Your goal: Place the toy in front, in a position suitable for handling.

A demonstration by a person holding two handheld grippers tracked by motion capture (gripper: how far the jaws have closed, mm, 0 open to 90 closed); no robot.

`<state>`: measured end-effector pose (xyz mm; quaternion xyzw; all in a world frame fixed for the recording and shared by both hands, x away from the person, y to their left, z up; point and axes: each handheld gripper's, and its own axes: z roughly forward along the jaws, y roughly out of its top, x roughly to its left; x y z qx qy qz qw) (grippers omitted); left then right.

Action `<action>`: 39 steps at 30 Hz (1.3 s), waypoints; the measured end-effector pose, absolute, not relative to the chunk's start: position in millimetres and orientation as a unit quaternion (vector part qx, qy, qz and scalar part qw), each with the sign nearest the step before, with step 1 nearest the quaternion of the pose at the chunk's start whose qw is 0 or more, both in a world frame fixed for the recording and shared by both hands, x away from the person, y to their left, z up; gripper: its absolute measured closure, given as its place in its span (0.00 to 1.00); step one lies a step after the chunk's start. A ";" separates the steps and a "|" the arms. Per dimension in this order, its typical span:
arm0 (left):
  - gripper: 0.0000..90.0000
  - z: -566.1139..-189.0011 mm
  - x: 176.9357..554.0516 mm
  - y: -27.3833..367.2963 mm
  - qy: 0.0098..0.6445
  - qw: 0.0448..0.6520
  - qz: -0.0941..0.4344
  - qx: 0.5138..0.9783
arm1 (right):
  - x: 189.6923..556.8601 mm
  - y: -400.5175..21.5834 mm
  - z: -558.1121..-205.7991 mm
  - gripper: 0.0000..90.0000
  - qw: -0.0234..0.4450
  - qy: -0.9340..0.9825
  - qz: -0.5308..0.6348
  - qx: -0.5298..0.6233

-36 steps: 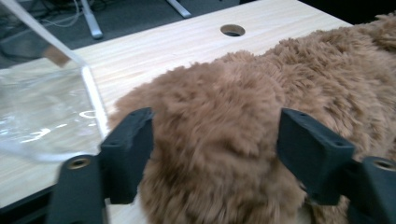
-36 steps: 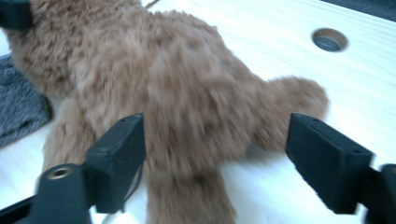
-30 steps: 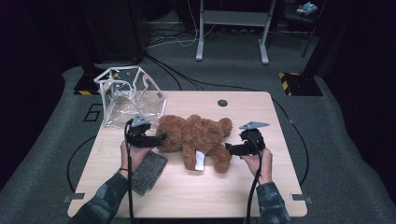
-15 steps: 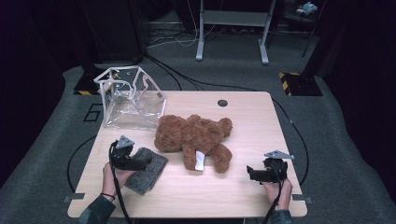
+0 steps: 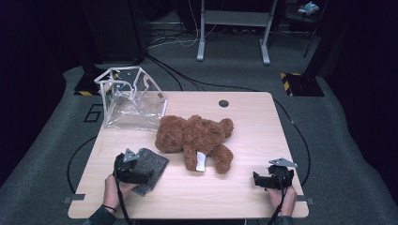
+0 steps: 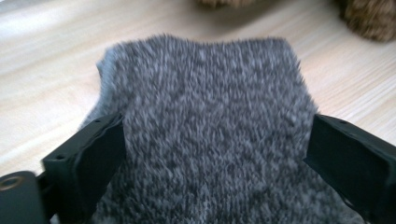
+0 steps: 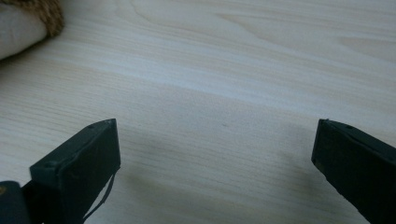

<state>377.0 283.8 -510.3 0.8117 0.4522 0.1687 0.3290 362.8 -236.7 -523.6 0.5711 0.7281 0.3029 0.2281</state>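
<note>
Left gripper (image 6: 212, 154) drawn back; grey cloth (image 6: 205, 126) between open jaws.

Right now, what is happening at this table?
A person sits at a wooden table with a gripper in each hand. The left gripper is open over a grey fuzzy cloth, its jaws standing on either side of it. The right gripper is open above bare wood. A brown teddy bear lies in the middle, a clear plastic bag behind it.
</note>
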 end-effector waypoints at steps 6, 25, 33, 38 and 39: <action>0.11 -518.5 376.0 283.7 0.440 0.314 0.176 0.823 | 361.4 -238.3 -528.8 0.01 0.238 0.724 0.302 0.573; 0.13 -522.5 371.8 282.0 0.444 0.317 0.184 0.818 | 360.3 -238.6 -529.4 0.01 0.239 0.719 0.304 0.577; 0.27 -521.1 366.0 281.7 0.437 0.329 0.191 0.815 | 360.5 -238.5 -529.6 0.01 0.240 0.718 0.306 0.577; 0.53 -521.1 360.0 282.5 0.440 0.344 0.199 0.806 | 360.5 -238.3 -529.7 0.01 0.240 0.717 0.307 0.578; 0.57 -521.7 359.1 282.9 0.444 0.349 0.200 0.801 | 360.5 -238.4 -529.7 0.01 0.239 0.718 0.307 0.578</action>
